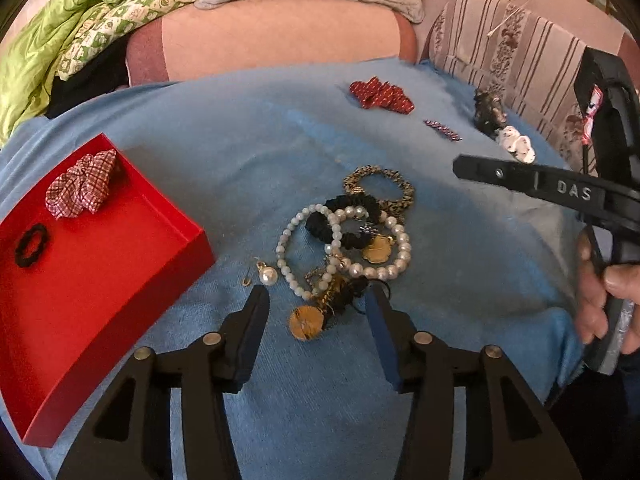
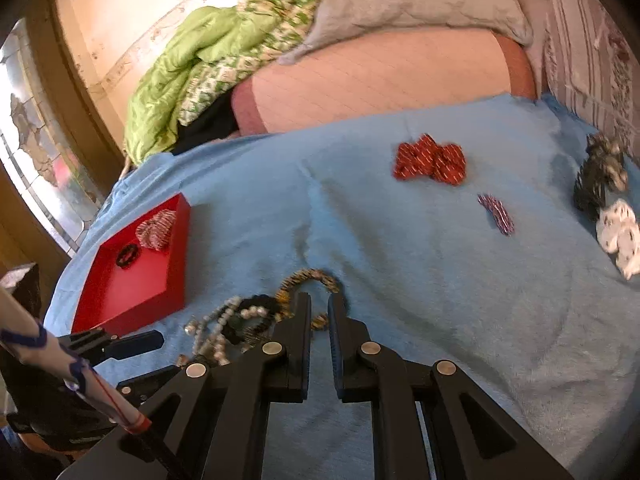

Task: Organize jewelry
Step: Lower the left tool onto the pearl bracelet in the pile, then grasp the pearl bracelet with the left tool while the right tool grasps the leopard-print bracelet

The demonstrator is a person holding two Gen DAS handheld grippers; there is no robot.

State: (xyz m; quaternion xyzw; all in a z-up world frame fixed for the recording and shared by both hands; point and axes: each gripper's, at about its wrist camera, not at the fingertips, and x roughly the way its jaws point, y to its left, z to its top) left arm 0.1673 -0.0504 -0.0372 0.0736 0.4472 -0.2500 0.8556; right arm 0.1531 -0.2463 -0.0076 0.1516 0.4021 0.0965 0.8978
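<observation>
A tangle of pearl bracelets point(image 1: 344, 244), black scrunchies and gold pendants lies mid-cloth, with a leopard-print scrunchie point(image 1: 380, 184) behind it. My left gripper point(image 1: 318, 294) is open, its jaws either side of the pile's near end. A red tray point(image 1: 100, 264) at left holds a checked scrunchie point(image 1: 82, 182) and a small black band point(image 1: 31, 245). My right gripper point(image 2: 320, 304) has a narrow gap between its jaws, empty, over the leopard scrunchie point(image 2: 310, 280). The tray point(image 2: 132, 280) also shows in the right wrist view.
On the blue cloth point(image 1: 240, 152) further back lie a red bow point(image 1: 380, 96), a small purple clip point(image 1: 442, 130), a dark hair piece point(image 1: 488, 110) and a white one point(image 1: 518, 146). Green quilt point(image 2: 192, 76) and pillows lie behind.
</observation>
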